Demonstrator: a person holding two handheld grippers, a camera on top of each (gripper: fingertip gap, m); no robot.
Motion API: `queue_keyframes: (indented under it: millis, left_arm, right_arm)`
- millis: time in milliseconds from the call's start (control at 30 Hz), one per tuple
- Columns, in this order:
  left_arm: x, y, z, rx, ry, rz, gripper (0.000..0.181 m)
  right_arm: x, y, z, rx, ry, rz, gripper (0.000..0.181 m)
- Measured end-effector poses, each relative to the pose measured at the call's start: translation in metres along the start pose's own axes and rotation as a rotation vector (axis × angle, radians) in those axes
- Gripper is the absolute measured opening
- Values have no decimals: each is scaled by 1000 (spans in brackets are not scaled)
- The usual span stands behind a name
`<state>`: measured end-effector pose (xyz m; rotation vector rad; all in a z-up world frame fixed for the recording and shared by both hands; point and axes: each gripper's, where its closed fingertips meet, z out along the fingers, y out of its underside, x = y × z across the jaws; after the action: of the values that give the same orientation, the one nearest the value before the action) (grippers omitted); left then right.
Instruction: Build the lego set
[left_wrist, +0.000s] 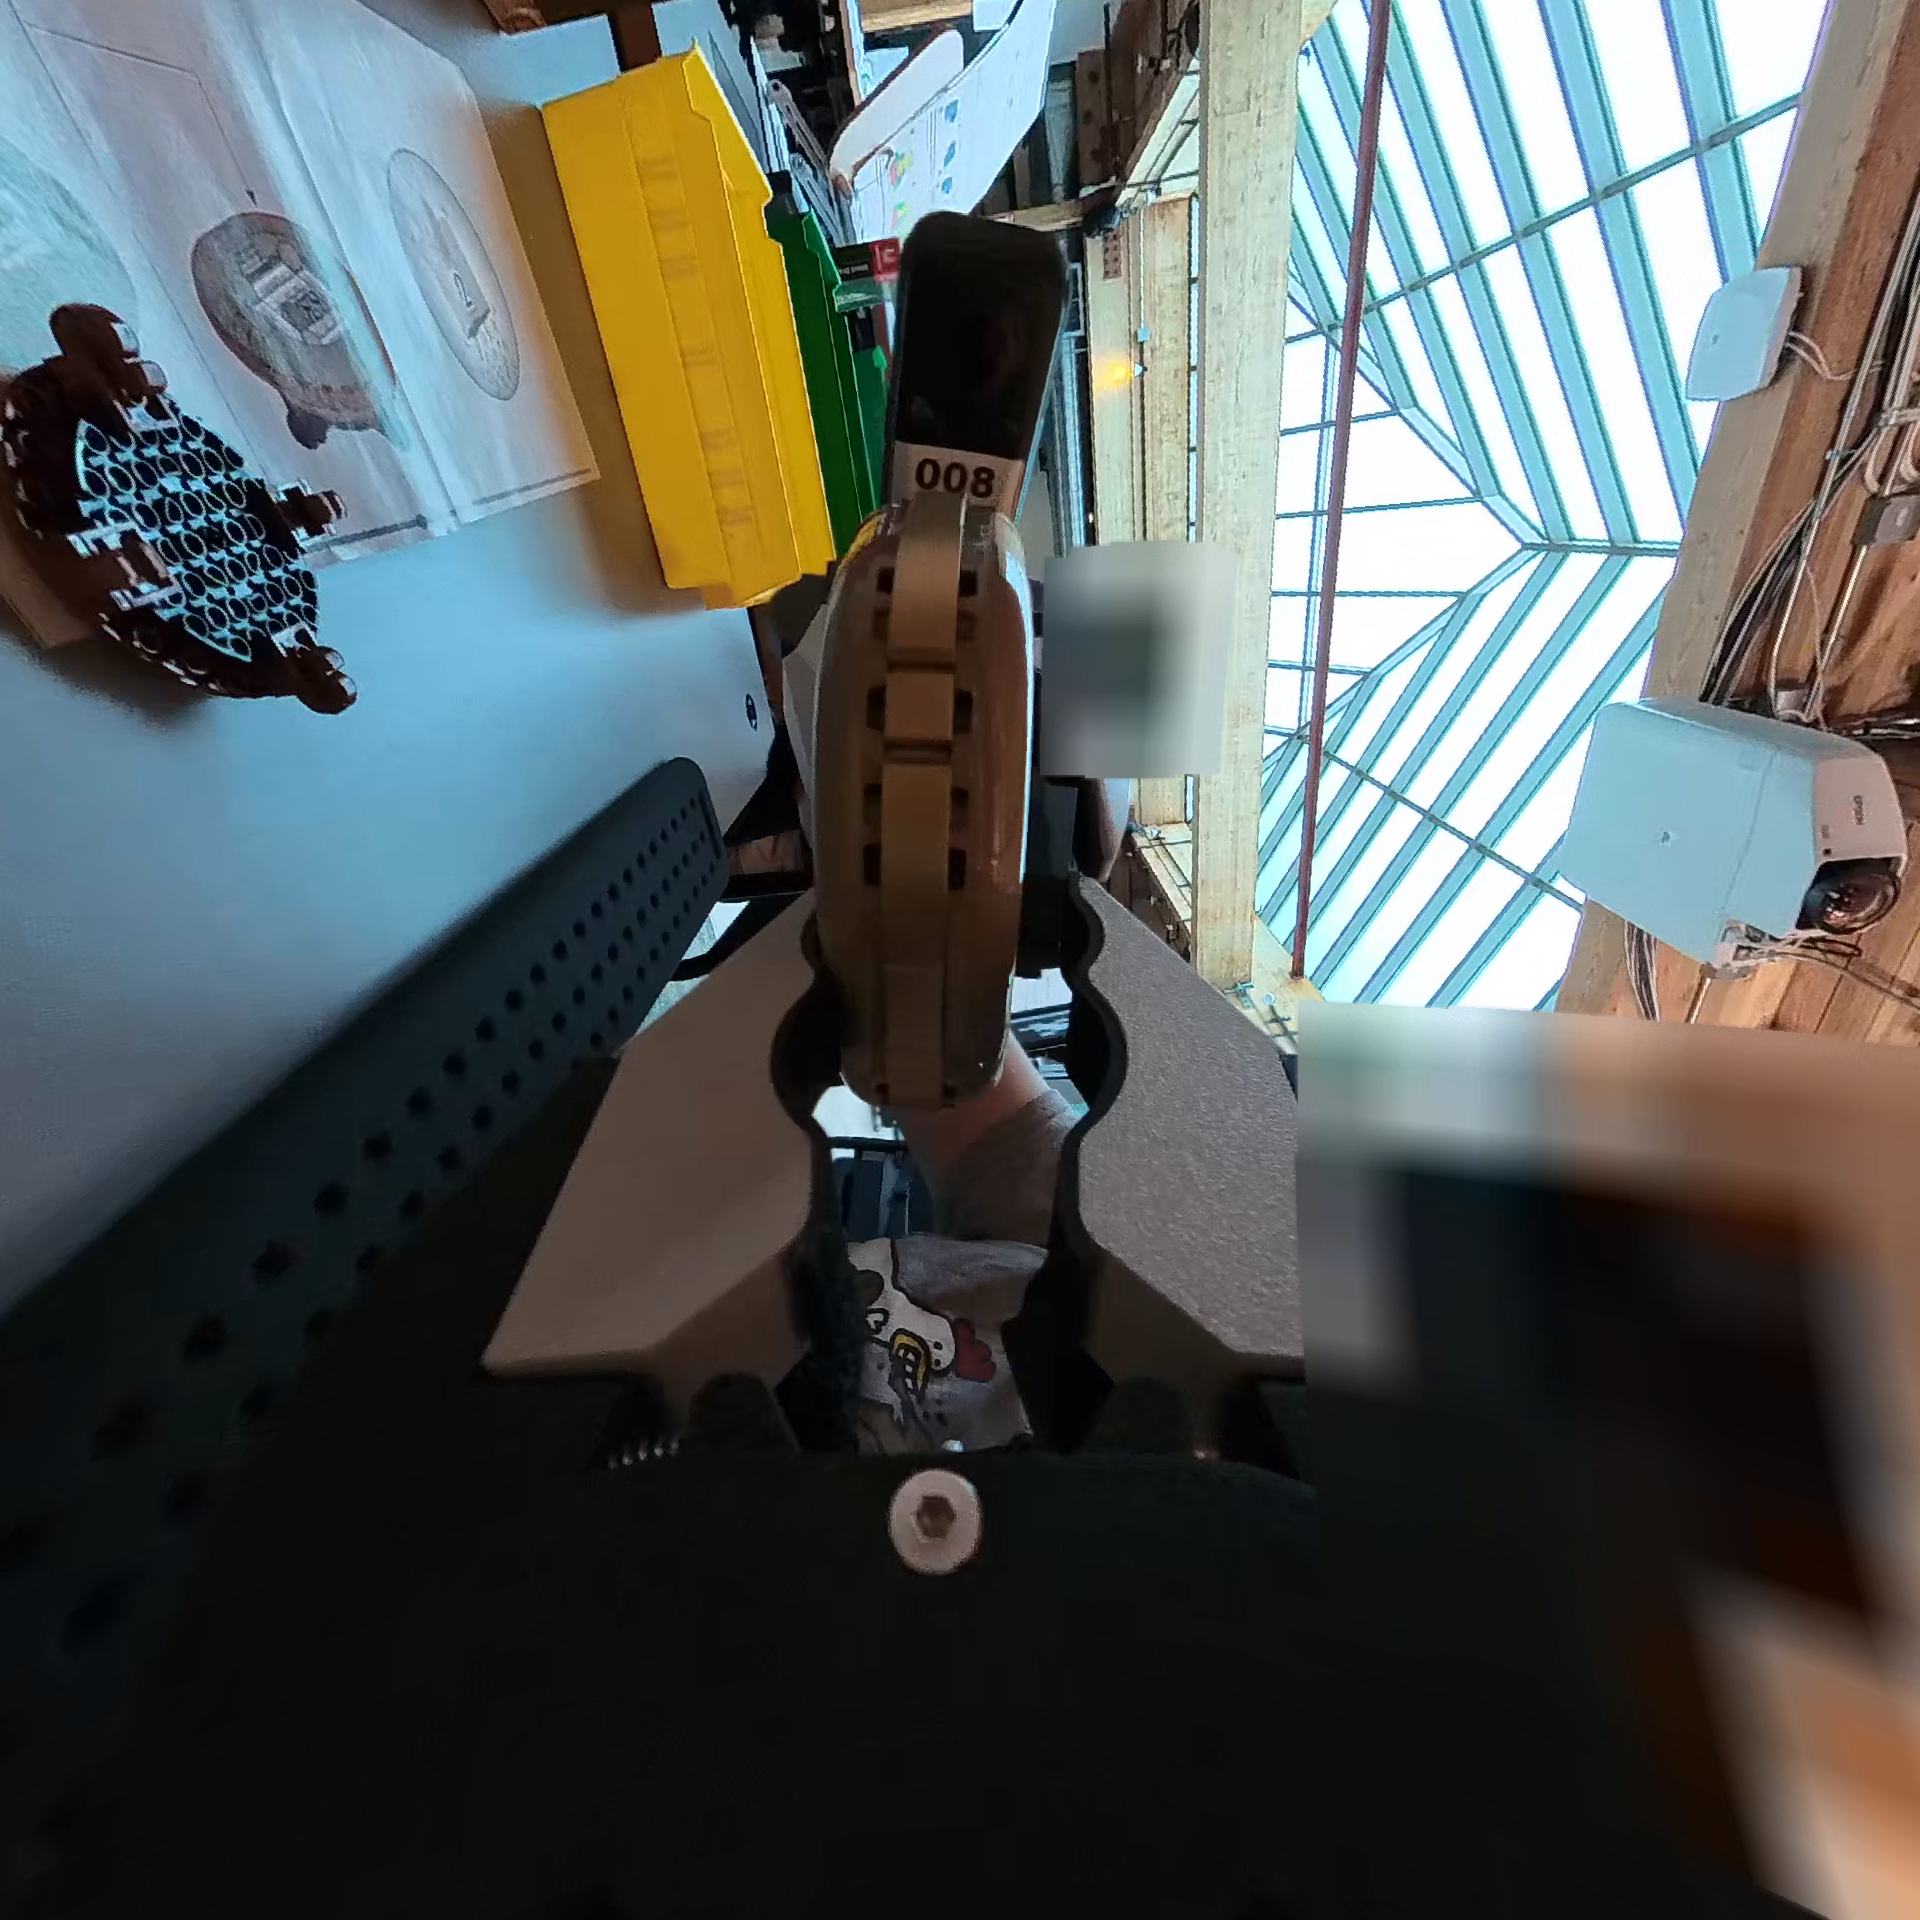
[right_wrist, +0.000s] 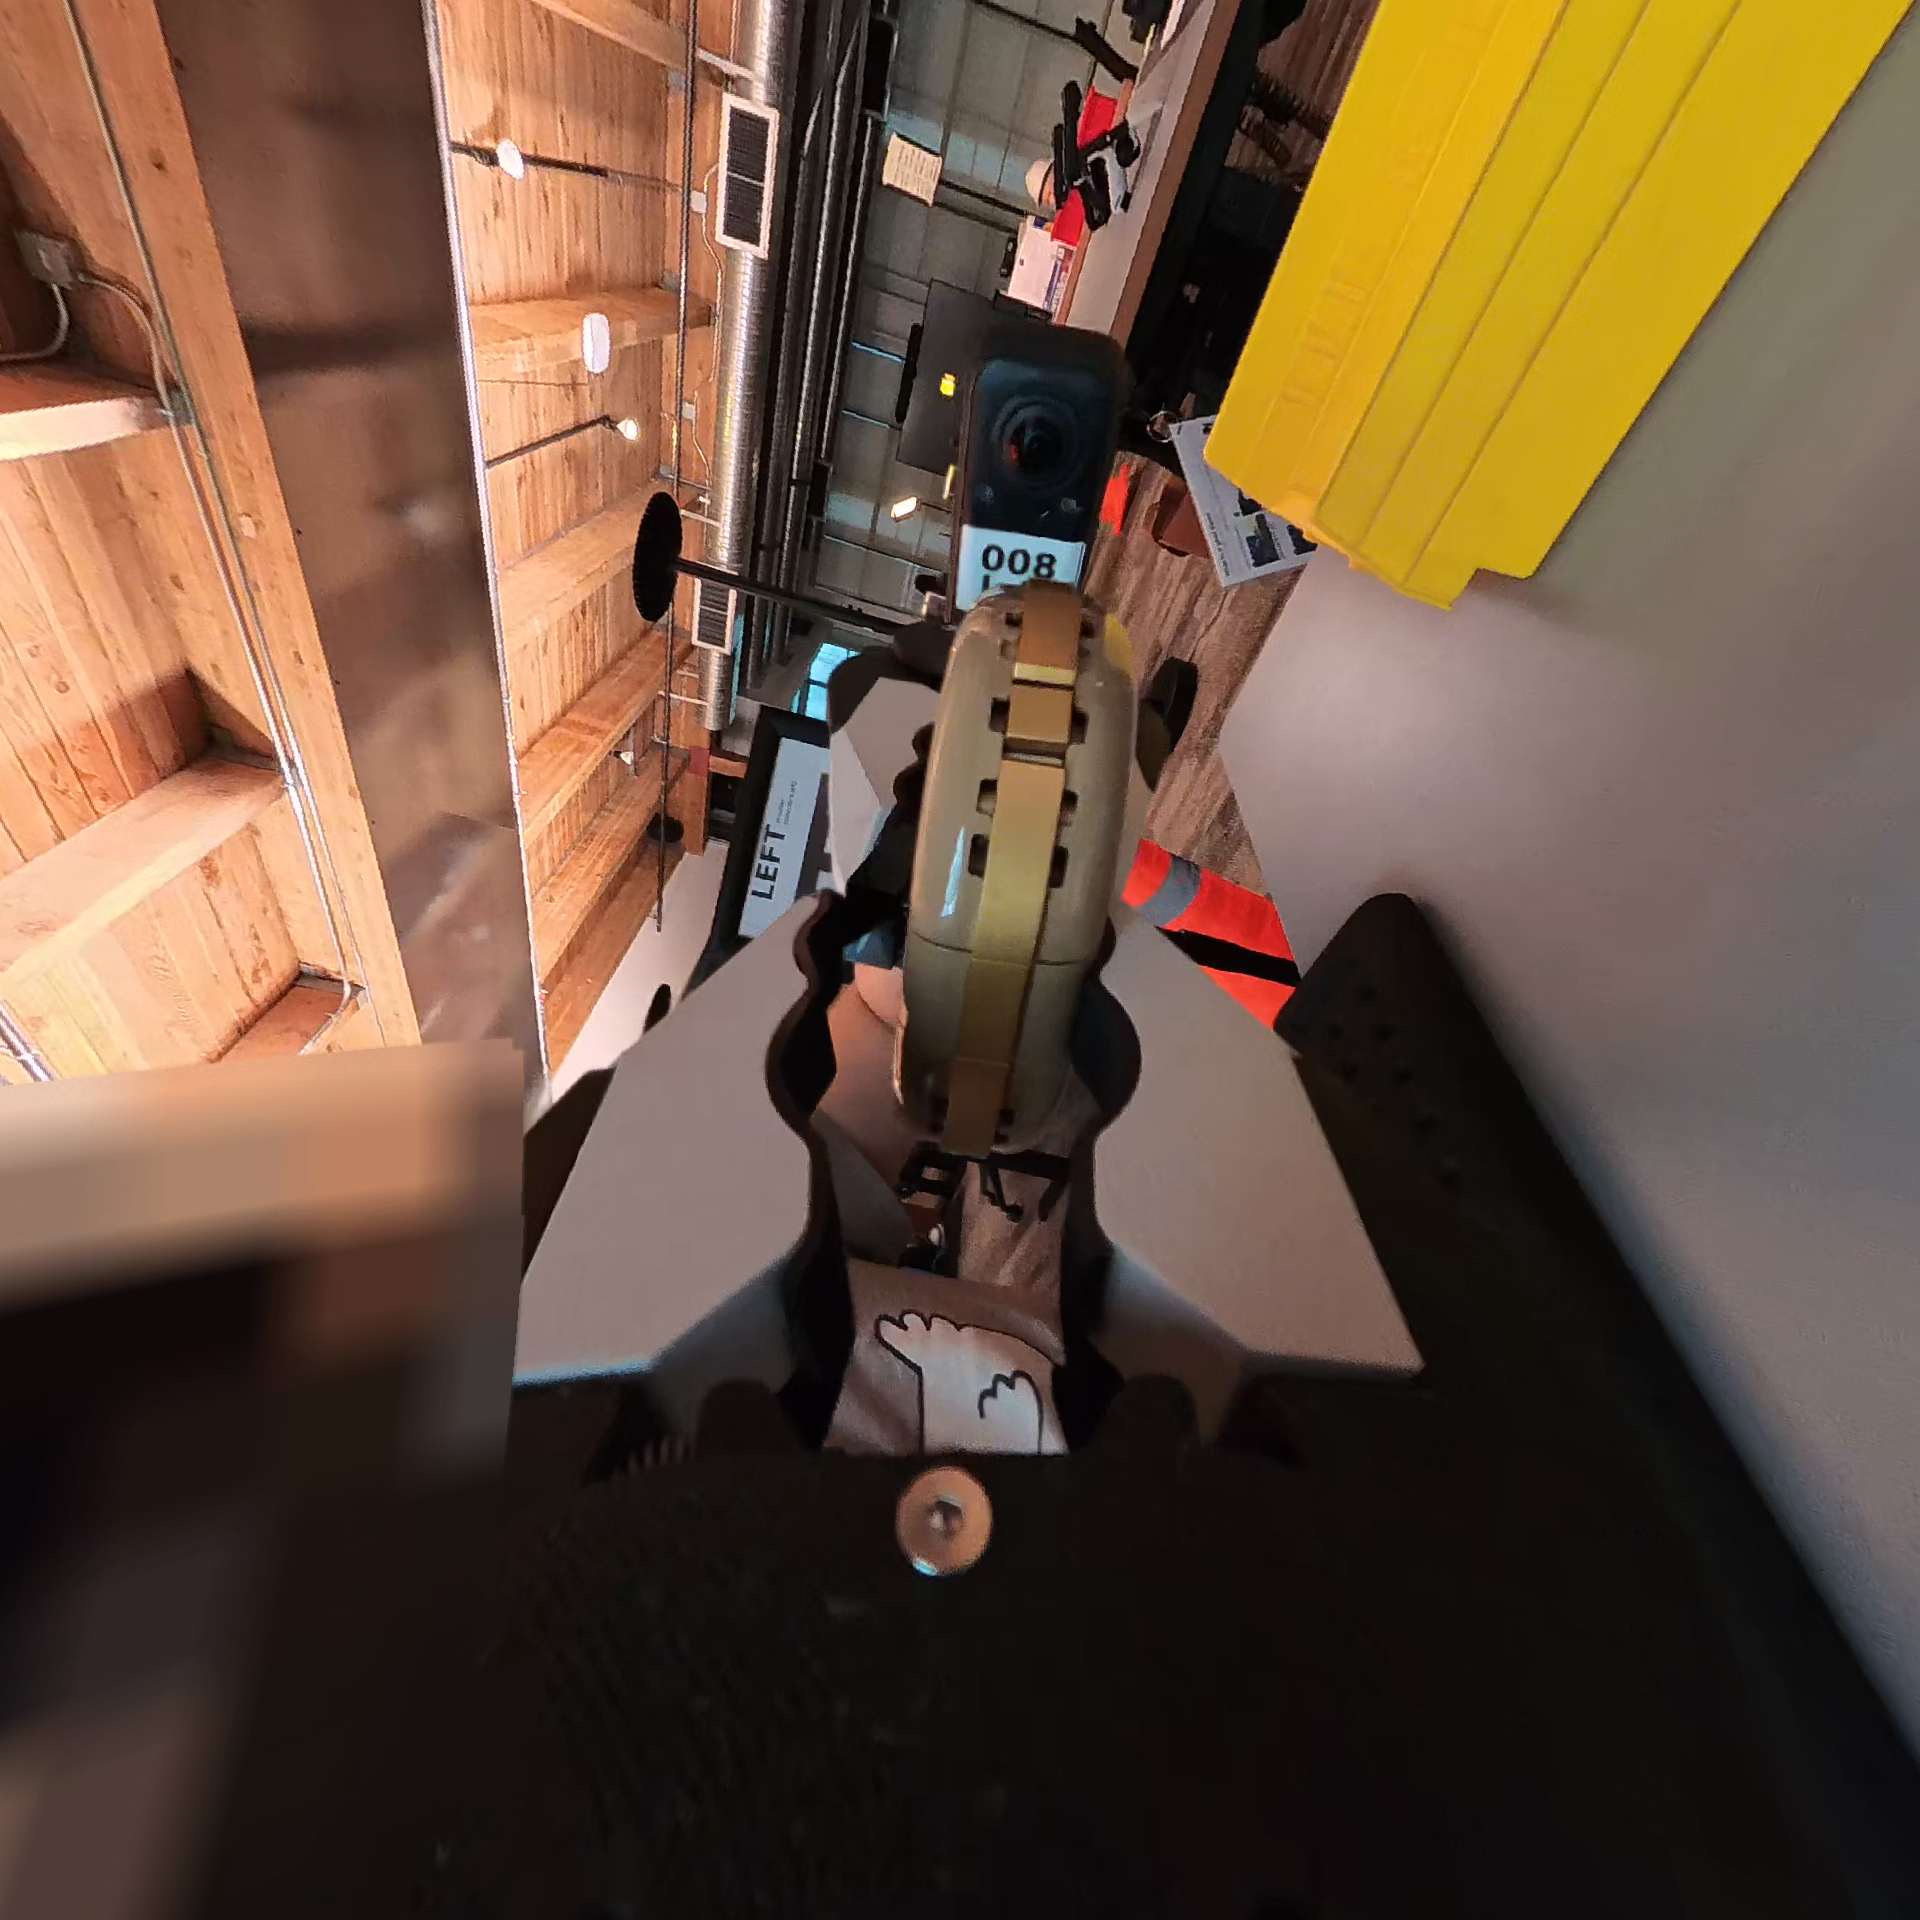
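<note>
Together we hold one tan curved lego assembly (left_wrist: 920, 790) in the air, off the desk (left_wrist: 312, 852): the left gripper (left_wrist: 940, 1049) and the right gripper (right_wrist: 951, 1049) each have their jaws closed on it from opposite ends. Leftmost, the brown round base (left_wrist: 171, 520) lies beside the instruction sheets (left_wrist: 343, 260), with the yellow bin (left_wrist: 686, 343) further right. We judge the build partway done; joining remains.

ceiling: wooden beams (right_wrist: 156, 623), metal duct (right_wrist: 743, 343)
skylight: slatted glass (left_wrist: 1455, 520)
table: pale top (left_wrist: 208, 883)
bin: yellow (left_wrist: 686, 374)
</note>
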<state>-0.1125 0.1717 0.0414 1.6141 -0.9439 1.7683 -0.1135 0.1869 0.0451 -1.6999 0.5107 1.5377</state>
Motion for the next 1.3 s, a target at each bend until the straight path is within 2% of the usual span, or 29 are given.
queue_keyframes:
  millis: [933,1100,1167,1233,1300]
  left_arm:
    - [2,4,2,-6,-9,151,41]
    - [2,17,3,-21,-57,478,40]
    - [0,23,4,-9,-87,643,40]
    - [-4,29,6,16,-122,803,40]
    - [-11,33,7,32,-154,868,40]
  right_arm:
    - [-3,5,-2,-37,-7,-127,34]
    - [-7,22,-2,-102,16,-445,38]
    - [-10,30,-3,-99,5,-548,49]
    - [-8,34,-3,-99,28,-630,51]
    - [1,39,-4,-114,80,-720,50]
